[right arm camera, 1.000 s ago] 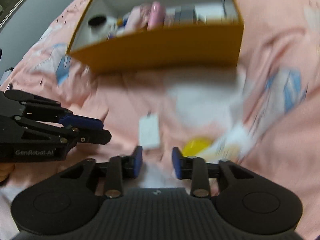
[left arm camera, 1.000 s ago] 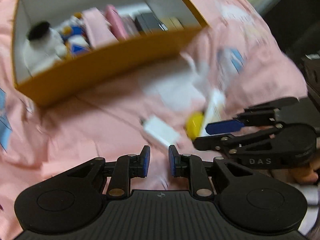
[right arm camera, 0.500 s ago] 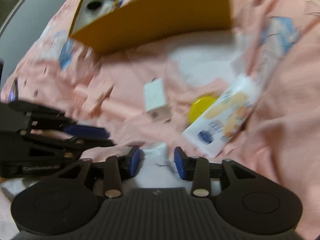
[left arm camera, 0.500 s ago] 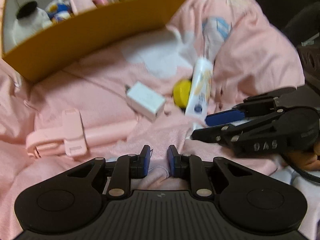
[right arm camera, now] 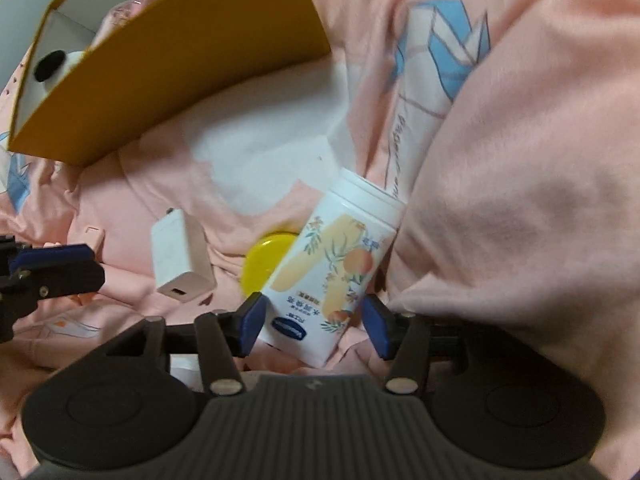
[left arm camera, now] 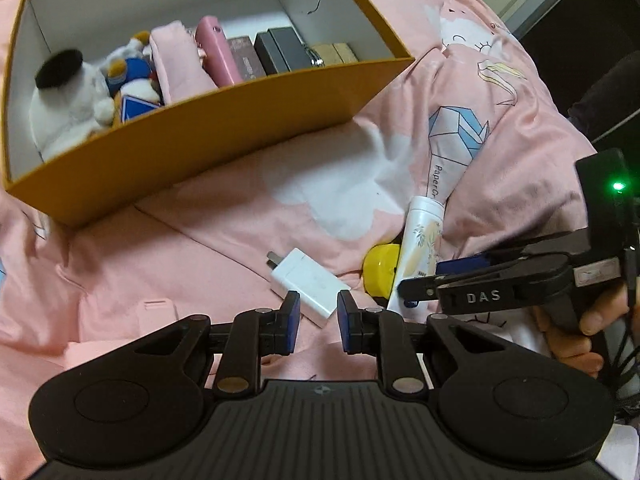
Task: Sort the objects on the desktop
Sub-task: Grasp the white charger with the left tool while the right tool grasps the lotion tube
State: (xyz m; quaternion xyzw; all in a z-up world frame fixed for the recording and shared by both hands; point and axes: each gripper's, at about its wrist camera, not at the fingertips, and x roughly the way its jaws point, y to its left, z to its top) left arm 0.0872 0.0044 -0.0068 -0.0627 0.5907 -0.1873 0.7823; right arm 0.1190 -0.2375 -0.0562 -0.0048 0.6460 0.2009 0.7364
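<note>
1. Two loose things lie nearest the left gripper [left arm camera: 315, 322] in its own view: a white charger [left arm camera: 308, 286] just ahead of its tips and a yellow lid [left arm camera: 380, 270] beside a white tube [left arm camera: 420, 252]. Its jaws stand narrowly apart with nothing between them, much as they were a second ago. The yellow box [left arm camera: 192, 136], already holding a plush toy [left arm camera: 68, 108] and small cases, sits farther back on the pink bedsheet [left arm camera: 208, 256]. A pink stick that lay in plain sight half a second ago now shows only at the lower left.

2. Seen from the right wrist, the right gripper [right arm camera: 314, 322] has come down over the tube [right arm camera: 332, 264], which filled far less of this view a moment ago. Its jaws are opening, and the tube's lower end lies between the pads without either pressing it. I judge a grasp on the tube comes next, then the box [right arm camera: 180, 76].
</note>
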